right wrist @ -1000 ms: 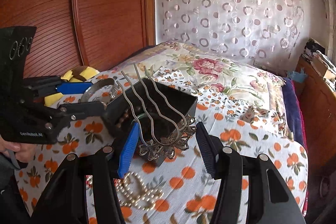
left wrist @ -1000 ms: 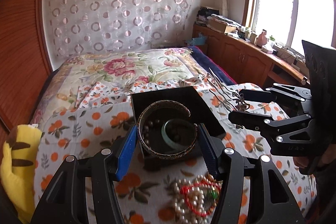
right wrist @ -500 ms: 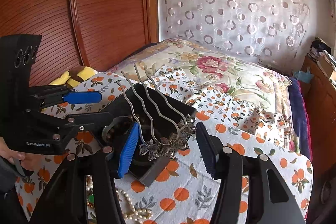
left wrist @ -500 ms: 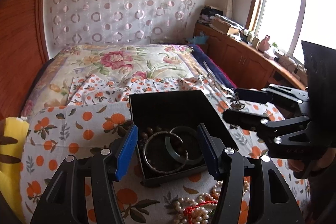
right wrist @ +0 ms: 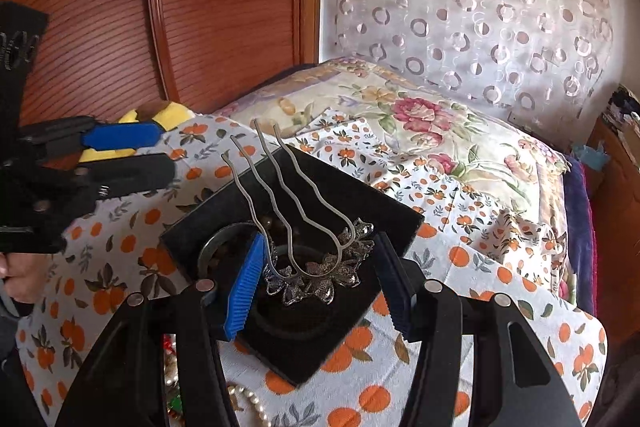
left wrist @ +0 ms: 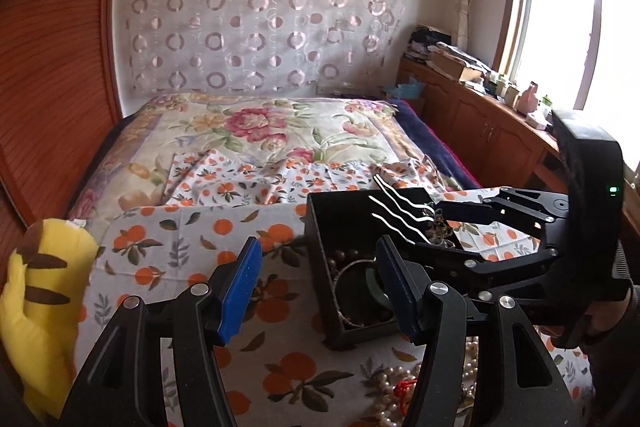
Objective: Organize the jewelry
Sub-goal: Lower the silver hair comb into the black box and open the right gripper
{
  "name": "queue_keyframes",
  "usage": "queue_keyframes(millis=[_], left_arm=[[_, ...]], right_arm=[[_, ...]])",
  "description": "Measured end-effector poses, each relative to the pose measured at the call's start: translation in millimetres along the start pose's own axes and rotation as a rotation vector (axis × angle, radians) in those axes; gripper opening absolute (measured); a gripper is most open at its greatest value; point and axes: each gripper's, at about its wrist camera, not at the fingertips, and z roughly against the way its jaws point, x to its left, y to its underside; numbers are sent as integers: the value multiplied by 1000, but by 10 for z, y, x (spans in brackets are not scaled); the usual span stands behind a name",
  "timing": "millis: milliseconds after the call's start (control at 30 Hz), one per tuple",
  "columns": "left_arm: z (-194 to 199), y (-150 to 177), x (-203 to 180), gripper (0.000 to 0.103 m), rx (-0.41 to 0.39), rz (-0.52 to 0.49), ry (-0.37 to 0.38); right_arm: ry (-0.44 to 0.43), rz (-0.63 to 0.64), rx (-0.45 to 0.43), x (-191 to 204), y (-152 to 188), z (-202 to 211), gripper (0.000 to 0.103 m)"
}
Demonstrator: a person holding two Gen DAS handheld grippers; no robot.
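The right hand-held gripper (right wrist: 316, 281) clamps the hairpin (right wrist: 304, 259) above the black box (right wrist: 304, 211) ahead; its prongs (long) could snag the rim. The left hand-held gripper (left wrist: 316, 283) gapes empty.

Black open-topped box (right wrist: 384, 211), square, on orange-print cloth; contains dark brown bead string (left wrist: 347, 254), thin metal bangle (left wrist: 340, 281), green bangle (left wrist: 374, 285). Silver hair fork (right wrist: 288, 203), three wavy prongs, floral filigree head (right wrist: 320, 275), held above box, prongs angled up and away. Pearl strands (left wrist: 394, 381) with red cord (left wrist: 404, 387), heaped on cloth just beside box.
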Motion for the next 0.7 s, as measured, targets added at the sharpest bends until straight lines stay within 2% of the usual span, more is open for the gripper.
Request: queue_keyframes(millis=[367,700], left_arm=[[8,31,67,57,9,2,-24],[31,115,97,58,22,1,-39]], right_arm=[[9,9,37,31,33,-132,59],[12,11,19,57,34,-55,59]])
